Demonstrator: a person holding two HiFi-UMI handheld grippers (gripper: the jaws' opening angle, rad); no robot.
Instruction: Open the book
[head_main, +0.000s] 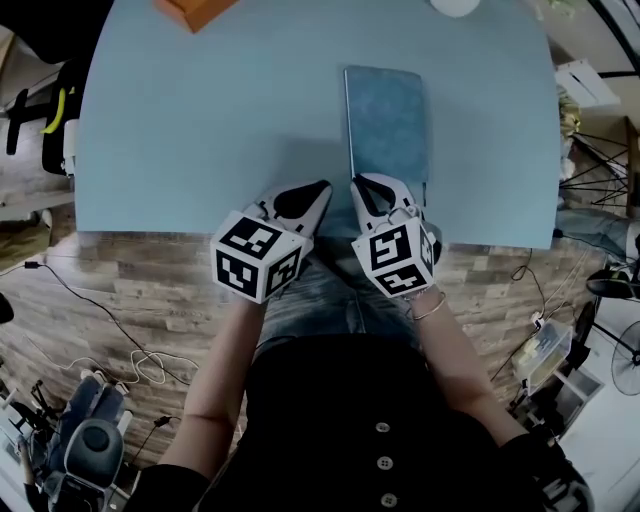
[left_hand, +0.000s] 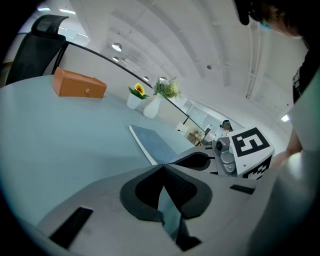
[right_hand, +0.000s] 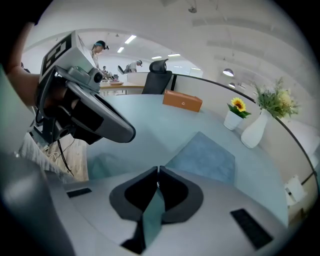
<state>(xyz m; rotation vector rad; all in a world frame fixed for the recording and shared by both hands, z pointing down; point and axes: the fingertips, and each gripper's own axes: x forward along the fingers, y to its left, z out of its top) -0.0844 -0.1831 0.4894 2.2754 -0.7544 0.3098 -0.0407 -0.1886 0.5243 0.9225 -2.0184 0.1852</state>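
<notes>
Meeting tip to tip, the fingers of the left gripper were fully together, with only a narrow wedge of table showing between the dark pads behind the tips; they had hold of nothing. The fingers of the right gripper were pressed together in the same way and were likewise empty.

In the head view both grippers sat side by side at the near edge of the table, the left gripper just left of the book's near left corner and the right gripper over the book's near end. Whether either tip touched the cover could not be told. The marker cubes faced the person, whose forearms led back from them over a lap in jeans.

The book lay flat and closed on the pale blue table, its blue cover up and its long side running away from the person. It was right of the table's middle.

Further off, an orange box stood near the far edge, well apart from the book. A small white pot with a yellow flower and a white vase of greenery stood just beside each other at the far right. A dark office chair stood beyond the table.
</notes>
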